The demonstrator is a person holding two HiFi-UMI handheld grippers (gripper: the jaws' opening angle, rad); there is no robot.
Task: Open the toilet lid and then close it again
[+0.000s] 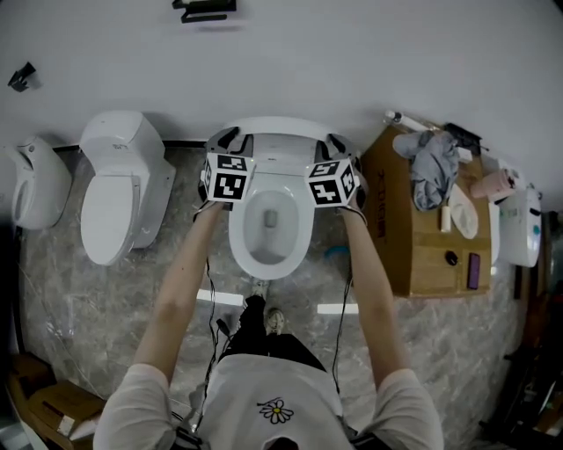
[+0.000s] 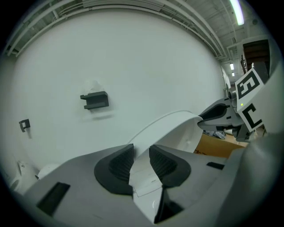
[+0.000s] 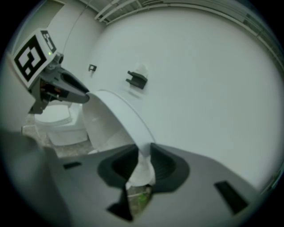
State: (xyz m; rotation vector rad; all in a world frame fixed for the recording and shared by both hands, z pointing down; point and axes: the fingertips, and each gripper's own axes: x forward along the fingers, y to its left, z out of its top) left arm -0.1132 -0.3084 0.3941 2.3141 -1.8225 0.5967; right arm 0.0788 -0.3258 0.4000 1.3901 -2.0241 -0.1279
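The white toilet [image 1: 270, 220] stands against the wall with its bowl uncovered. Its lid [image 1: 280, 126] is raised almost upright near the wall. My left gripper [image 1: 227, 139] grips the lid's left rim and my right gripper [image 1: 336, 141] its right rim. In the left gripper view the lid's edge [image 2: 173, 126] runs between the pads of the left gripper [image 2: 140, 162], which close on it. In the right gripper view the lid [image 3: 117, 111] curves down into the right gripper [image 3: 143, 162], held between both pads. Each view shows the other gripper at the lid's far rim.
A second white toilet [image 1: 114, 189] stands to the left, and another white fixture [image 1: 35, 180] at the far left. A wooden cabinet [image 1: 422, 237] with cloth and small items sits close on the right. A black bracket [image 1: 207, 9] hangs on the wall. A cardboard box [image 1: 53, 404] lies at the lower left.
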